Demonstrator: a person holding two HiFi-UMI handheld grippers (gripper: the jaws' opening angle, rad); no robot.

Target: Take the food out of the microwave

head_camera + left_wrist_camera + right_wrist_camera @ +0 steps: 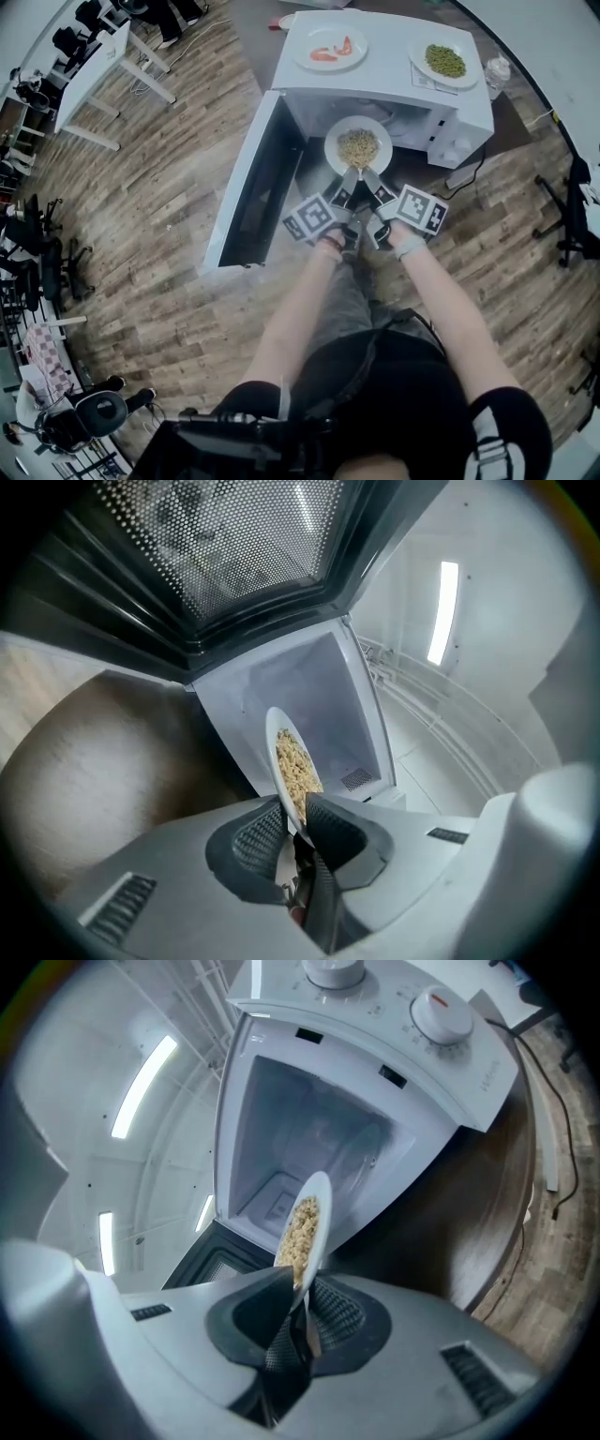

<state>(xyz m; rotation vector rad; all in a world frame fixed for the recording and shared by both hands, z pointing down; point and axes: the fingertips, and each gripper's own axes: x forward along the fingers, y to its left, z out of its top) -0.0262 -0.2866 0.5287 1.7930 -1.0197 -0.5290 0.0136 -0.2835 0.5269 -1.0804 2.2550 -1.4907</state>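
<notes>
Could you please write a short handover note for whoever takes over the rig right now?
Left gripper: shut on the near rim of the plate of food.
Right gripper: shut on the same rim, close beside the left one.
The plate is at the mouth of the microwave, whose door is swung wide open.
Done: door open, plate gripped by both.
Left: draw the plate fully clear and set it down.

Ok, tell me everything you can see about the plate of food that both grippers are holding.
The plate is round, white and shallow, ceramic or plastic by its look, with a heap of pale yellow noodle-like food in its middle. It hangs about level at the mouth of the open microwave. The left gripper and right gripper each pinch its near rim, side by side; nothing else touches it.
</notes>
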